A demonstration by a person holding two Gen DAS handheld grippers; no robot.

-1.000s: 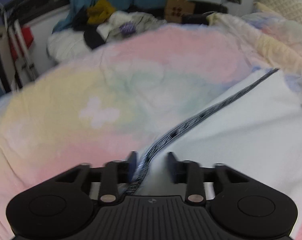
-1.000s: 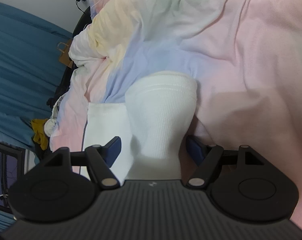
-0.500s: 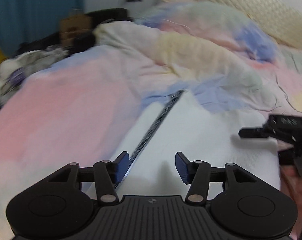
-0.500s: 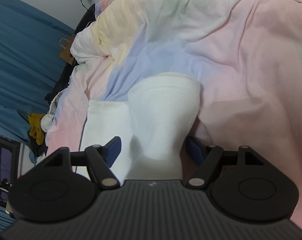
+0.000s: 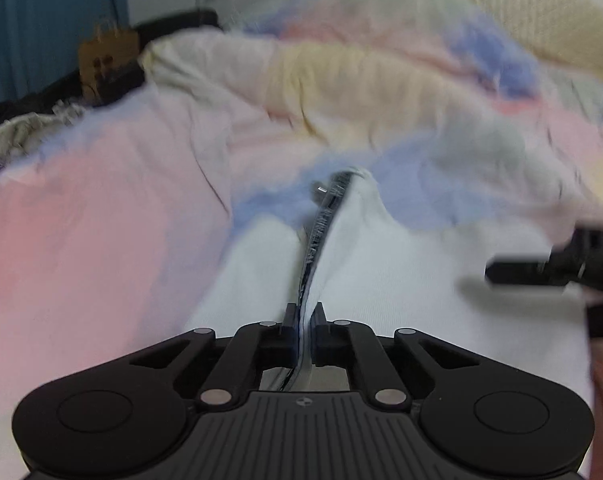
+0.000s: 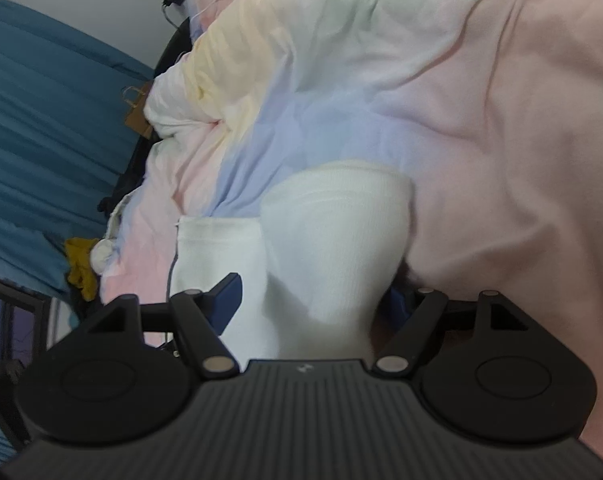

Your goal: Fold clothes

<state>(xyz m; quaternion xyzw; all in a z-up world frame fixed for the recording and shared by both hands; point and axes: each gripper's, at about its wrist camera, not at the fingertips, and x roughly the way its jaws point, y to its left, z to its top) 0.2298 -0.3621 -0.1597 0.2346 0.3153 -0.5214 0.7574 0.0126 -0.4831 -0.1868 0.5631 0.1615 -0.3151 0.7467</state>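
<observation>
Left gripper [image 5: 302,320]: jaws pinched together on the dark patterned edge band [image 5: 321,232] of the white knit garment [image 5: 381,280]. Fabric stands up as a ridge between the pads; the band runs away from the jaws toward the head of the bed.

Right gripper [image 6: 313,300]: jaws stand wide, one on each side of a raised hump of the same white ribbed garment [image 6: 333,240]. The left blue pad [image 6: 227,300] is clear of the cloth. The other pad is hidden behind the hump, so contact there cannot be told. In the left wrist view, the right gripper [image 5: 549,268] shows blurred at the garment's right edge.

Garment lies on the pastel pink, yellow and blue duvet [image 6: 481,120], mid-bed, partly flat, partly bunched.

Beyond the bed's far edge: blue curtain [image 6: 41,120], brown paper bag [image 5: 105,56].
</observation>
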